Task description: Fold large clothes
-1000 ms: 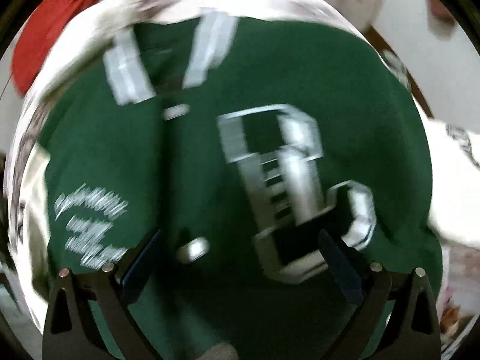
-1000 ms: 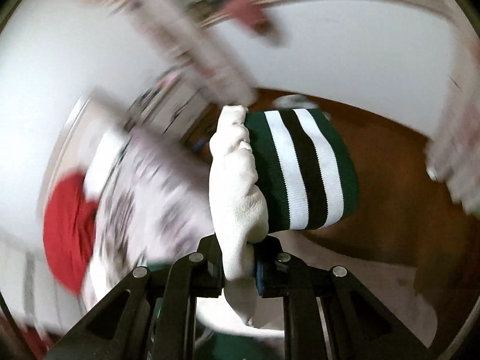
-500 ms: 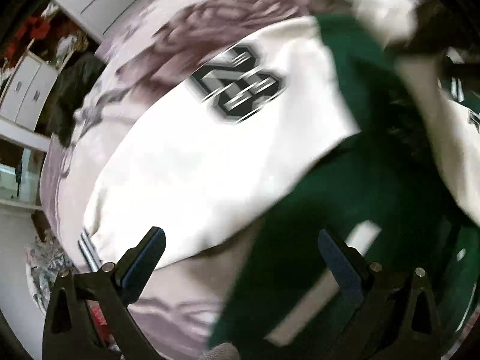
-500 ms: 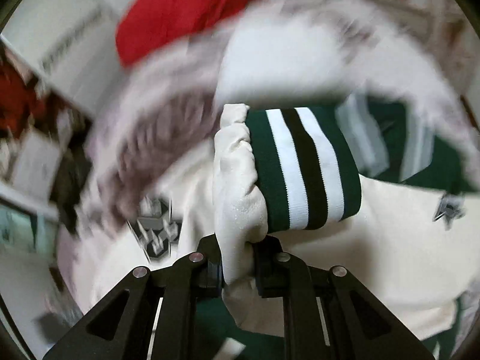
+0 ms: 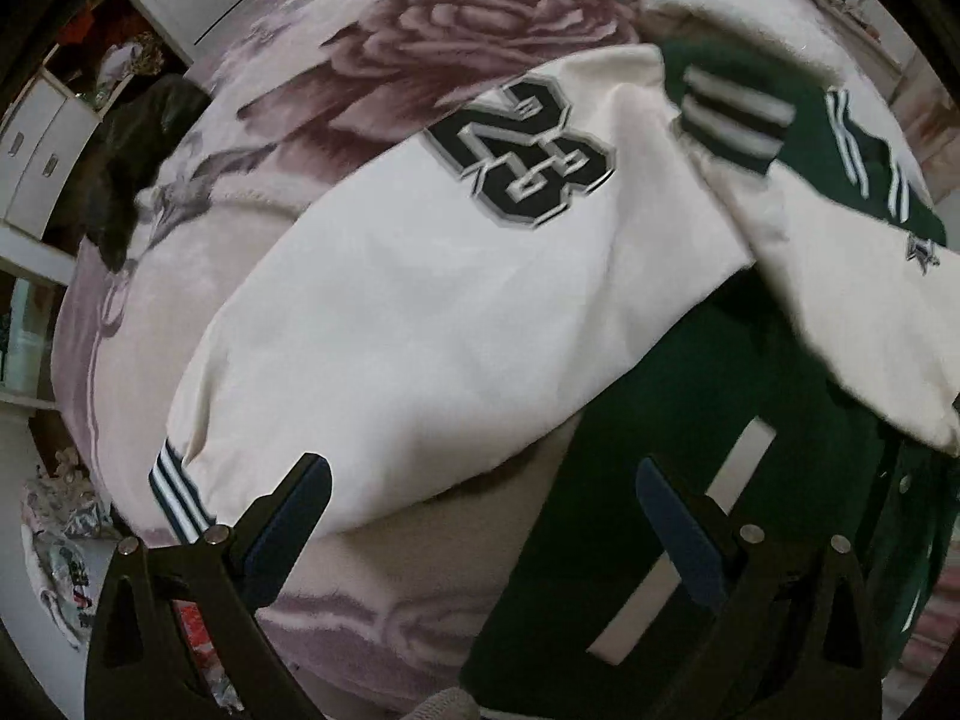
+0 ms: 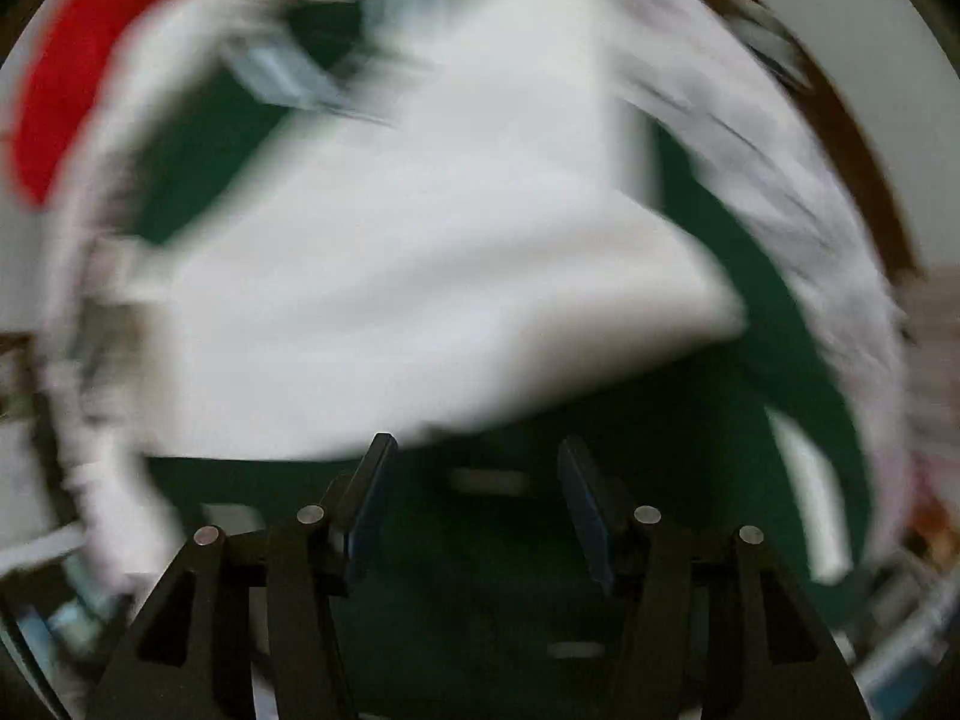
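A green varsity jacket [image 5: 630, 516] with cream sleeves lies on a bed. In the left wrist view one cream sleeve [image 5: 420, 312] with a black "23" patch [image 5: 522, 150] stretches out left, its striped cuff [image 5: 177, 498] near my left fingers. The other cream sleeve [image 5: 840, 276] lies folded across the green body, its striped cuff [image 5: 732, 114] on top. My left gripper [image 5: 480, 504] is open and empty above the sleeve and body. In the blurred right wrist view, my right gripper [image 6: 474, 480] is open and empty above the cream sleeve [image 6: 420, 300] and green body [image 6: 510, 570].
A pink rose-patterned blanket [image 5: 456, 30] covers the bed. A dark garment [image 5: 138, 156] lies at its left edge by white cabinets [image 5: 36, 156]. A red cloth [image 6: 78, 78] lies at the far end. Clutter sits on the floor at lower left [image 5: 60, 540].
My right gripper let go of the striped cuff and opened; the sleeve now lies across the jacket. My left gripper stayed open and swung from the jacket front to the left sleeve.
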`<state>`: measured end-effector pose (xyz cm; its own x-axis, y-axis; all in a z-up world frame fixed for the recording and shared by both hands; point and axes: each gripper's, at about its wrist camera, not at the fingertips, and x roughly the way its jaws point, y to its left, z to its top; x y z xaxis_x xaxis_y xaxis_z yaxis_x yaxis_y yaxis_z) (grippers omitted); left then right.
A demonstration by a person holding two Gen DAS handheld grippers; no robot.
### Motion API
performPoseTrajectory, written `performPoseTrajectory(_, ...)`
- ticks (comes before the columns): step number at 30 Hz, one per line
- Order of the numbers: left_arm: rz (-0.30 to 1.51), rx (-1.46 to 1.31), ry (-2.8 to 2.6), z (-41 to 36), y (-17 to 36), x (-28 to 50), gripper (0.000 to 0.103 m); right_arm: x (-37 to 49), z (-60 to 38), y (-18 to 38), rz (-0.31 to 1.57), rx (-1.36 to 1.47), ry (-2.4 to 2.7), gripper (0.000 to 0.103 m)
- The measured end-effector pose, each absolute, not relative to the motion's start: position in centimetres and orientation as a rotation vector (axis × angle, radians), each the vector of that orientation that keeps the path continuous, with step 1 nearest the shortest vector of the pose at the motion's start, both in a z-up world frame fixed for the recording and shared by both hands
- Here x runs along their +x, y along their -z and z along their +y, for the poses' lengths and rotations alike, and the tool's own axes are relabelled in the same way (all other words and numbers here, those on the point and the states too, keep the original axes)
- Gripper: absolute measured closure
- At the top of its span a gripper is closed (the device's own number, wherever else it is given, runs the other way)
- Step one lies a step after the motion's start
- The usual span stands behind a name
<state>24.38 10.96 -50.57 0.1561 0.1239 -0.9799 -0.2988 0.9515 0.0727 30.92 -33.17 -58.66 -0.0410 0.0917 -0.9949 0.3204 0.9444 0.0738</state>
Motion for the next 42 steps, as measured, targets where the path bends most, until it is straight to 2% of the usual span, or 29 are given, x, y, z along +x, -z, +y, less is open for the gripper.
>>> performPoseTrajectory(2,1.371,-0.149,-0.278,10.4,50.3,25.7,0.0,30.7,-34.9,61.2,1.632,0.313,0.193,0.051)
performPoseTrajectory(3,1.371,-0.151,-0.26,10.0,50.3,26.6,0.0,30.9,-35.2,61.4,1.604,0.286,0.2,0.056)
performPoseTrajectory(7,1.32,-0.147,-0.204,8.0,49.7,30.7,0.0,31.9,-40.1,59.0,1.358,0.286,0.409,0.06)
performPoseTrajectory(9,1.286,-0.121,-0.195,6.9,49.5,32.4,0.0,31.5,-42.7,59.8,1.355,0.365,0.467,0.064)
performPoseTrajectory(13,1.289,-0.121,-0.2,5.6,50.0,34.5,0.0,29.2,-43.1,60.1,1.465,0.36,0.43,0.064)
performPoseTrajectory(16,1.29,-0.127,-0.245,6.3,50.2,34.0,0.0,26.6,-42.7,57.6,1.479,0.394,0.414,0.056)
performPoseTrajectory(22,1.321,-0.191,-0.443,12.9,49.5,27.3,0.0,23.6,-35.2,54.6,1.483,0.51,0.201,0.05)
performPoseTrajectory(24,1.356,-0.284,-0.526,16.1,49.7,23.7,0.0,24.1,-31.2,54.5,1.489,0.542,0.06,0.037)
performPoseTrajectory(29,1.404,-0.823,-0.627,23.8,54.2,13.1,0.0,27.6,-20.4,55.0,1.555,0.573,-0.198,0.036)
performPoseTrajectory(34,1.085,-1.41,-0.626,28.4,60.1,7.5,0.0,29.3,-14.1,53.6,1.532,0.523,-0.27,0.036)
performPoseTrajectory(35,1.037,-1.461,-0.639,28.9,61.0,7.2,0.0,29.0,-13.5,53.3,1.517,0.511,-0.279,0.031)
performPoseTrajectory(36,1.001,-1.489,-0.662,29.3,61.7,7.2,0.0,29.8,-12.6,53.1,1.501,0.503,-0.288,0.022)
performPoseTrajectory(39,0.926,-1.491,-0.762,30.5,62.3,7.5,0.0,31.2,-12.0,51.8,1.478,0.435,-0.301,0.021)
performPoseTrajectory(40,0.888,-1.488,-0.8,30.8,62.0,7.5,0.004,32.7,-11.7,51.7,1.473,0.403,-0.307,0.021)
performPoseTrajectory(41,0.84,-1.474,-0.854,31.3,61.3,7.3,0.017,34.0,-10.7,51.3,1.465,0.372,-0.315,0.021)
performPoseTrajectory(42,0.826,-1.444,-0.889,31.7,60.7,7.3,0.027,36.1,-9.9,51.1,1.456,0.338,-0.319,0.021)
